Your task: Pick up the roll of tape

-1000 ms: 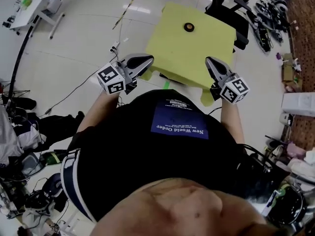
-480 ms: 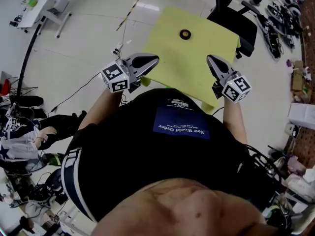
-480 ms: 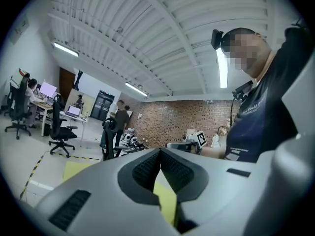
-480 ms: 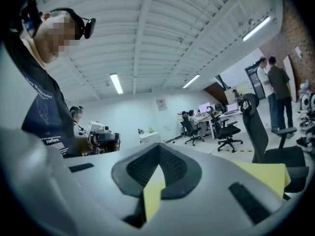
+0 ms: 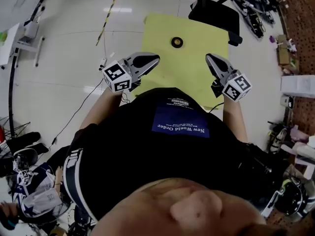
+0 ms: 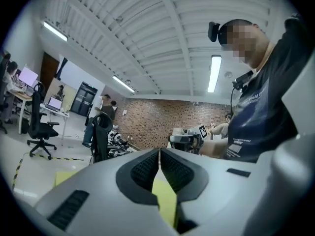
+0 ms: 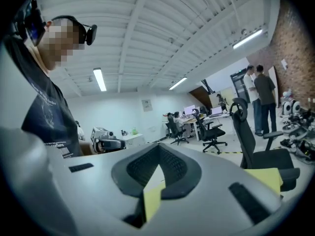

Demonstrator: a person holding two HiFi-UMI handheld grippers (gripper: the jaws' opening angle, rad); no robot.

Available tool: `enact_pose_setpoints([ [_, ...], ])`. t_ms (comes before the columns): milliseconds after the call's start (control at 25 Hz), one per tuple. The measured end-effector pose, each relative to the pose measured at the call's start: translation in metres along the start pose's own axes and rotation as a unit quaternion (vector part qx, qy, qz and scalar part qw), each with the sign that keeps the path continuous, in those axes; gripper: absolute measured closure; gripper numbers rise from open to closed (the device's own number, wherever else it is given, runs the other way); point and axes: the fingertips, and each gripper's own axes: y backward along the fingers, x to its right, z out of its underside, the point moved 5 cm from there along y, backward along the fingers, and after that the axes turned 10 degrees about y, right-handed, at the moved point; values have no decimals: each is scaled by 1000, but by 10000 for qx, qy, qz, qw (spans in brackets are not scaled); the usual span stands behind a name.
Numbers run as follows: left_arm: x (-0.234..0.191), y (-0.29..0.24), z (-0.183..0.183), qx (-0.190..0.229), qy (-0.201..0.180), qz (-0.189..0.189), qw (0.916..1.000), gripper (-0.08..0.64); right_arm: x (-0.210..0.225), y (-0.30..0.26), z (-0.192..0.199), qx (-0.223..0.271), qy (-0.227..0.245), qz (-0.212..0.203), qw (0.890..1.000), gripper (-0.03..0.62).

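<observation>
Nearest, the person's dark shirt (image 5: 147, 151) filled the lower part of the head view, with both arms held forward over the near edge of the yellow tabletop (image 5: 162, 58). By the near left corner the left claw (image 5: 154, 59) was clenched, its ribbed pads meeting at the tips with nothing between them (image 6: 159, 154). By the near right edge the right claw (image 5: 209, 58) was likewise clenched and empty (image 7: 158, 149). Beyond them, well apart from both claws, the roll of tape (image 5: 176, 42) lay flat in the far half of the tabletop, about midway between its left and right edges. Past the far right corner stood a black office chair (image 5: 214, 14) on the pale floor (image 5: 64, 58).
</observation>
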Motion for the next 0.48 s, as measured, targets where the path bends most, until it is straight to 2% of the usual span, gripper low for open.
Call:
enact_pose_setpoints([
  [120, -28, 0, -5, -193, -64, 206, 9996, 554, 3, -13, 1, -48, -159, 295, 9994, 606],
  [240, -51, -9, -4, -312, -103, 301, 9990, 554, 8, -19, 6, -107, -210, 411, 9989, 604],
  [480, -69, -53, 2, -454, 37, 2, 9990, 554, 41, -4, 18, -184, -340, 303, 9988, 606],
])
